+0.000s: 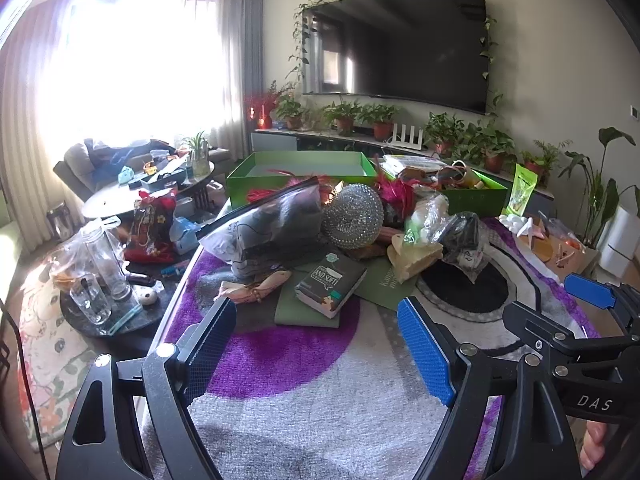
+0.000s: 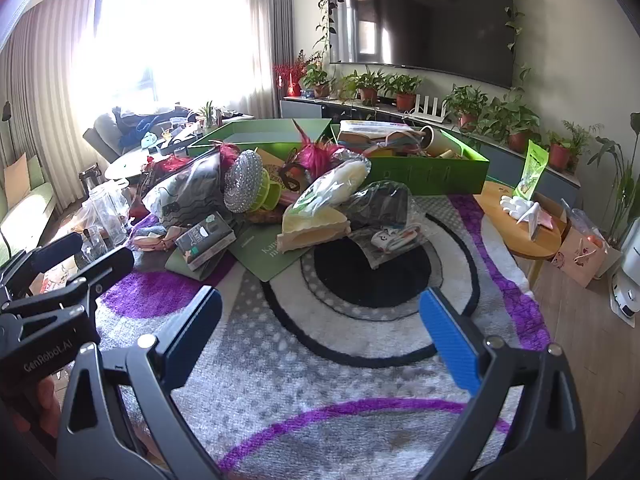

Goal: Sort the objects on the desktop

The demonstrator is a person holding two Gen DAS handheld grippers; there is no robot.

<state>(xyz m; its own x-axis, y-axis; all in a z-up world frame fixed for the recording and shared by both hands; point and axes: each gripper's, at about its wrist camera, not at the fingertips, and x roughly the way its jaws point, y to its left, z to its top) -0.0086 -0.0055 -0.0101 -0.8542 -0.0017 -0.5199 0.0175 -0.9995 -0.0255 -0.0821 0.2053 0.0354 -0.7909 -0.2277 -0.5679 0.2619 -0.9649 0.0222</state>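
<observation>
A pile of objects lies on a table covered by a purple, white and black rug (image 1: 320,392). It holds a dark zip bag (image 1: 272,224), a silver mesh ball (image 1: 352,216), a tissue pack (image 1: 330,282) on a green book (image 1: 384,284), a pink pouch (image 1: 256,286), and plastic-wrapped items (image 1: 460,236). Behind stand an empty green box (image 1: 298,170) and a filled green box (image 1: 468,188). My left gripper (image 1: 320,344) is open and empty, short of the pile. My right gripper (image 2: 320,332) is open and empty, also short of the pile (image 2: 280,200).
A round side table with glass jars (image 1: 96,280) stands left of the rug table. A wooden stool (image 2: 524,220) with white items and a green pouch stands at the right. Potted plants and a TV line the far wall.
</observation>
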